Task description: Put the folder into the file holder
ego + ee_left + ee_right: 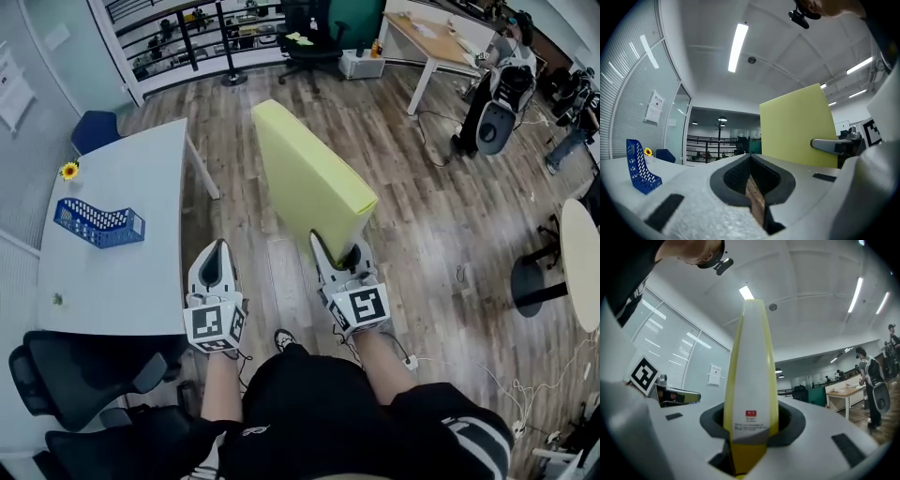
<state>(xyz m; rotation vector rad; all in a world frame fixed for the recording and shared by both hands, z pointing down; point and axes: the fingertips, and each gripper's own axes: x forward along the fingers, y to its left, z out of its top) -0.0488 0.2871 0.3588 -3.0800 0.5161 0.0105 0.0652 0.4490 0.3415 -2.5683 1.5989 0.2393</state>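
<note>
My right gripper [343, 255] is shut on the lower end of a thick yellow folder [307, 173], which stands on edge over the wooden floor. In the right gripper view the folder's white spine [751, 376] rises straight up between the pads of this gripper [749, 430]. To the left, my left gripper [217, 249] is shut with nothing in it, its tips meeting [750, 157]. The blue mesh file holder [98, 223] lies on the white table [127, 281] to the left. It shows at the far left of the left gripper view [641, 169].
A small sunflower [69, 171] stands on the table behind the file holder. Black office chairs [80, 380] sit at the table's near end. A round table [581, 264] stands at right, and a wooden desk [433, 39] at the back. A person [872, 386] stands nearby.
</note>
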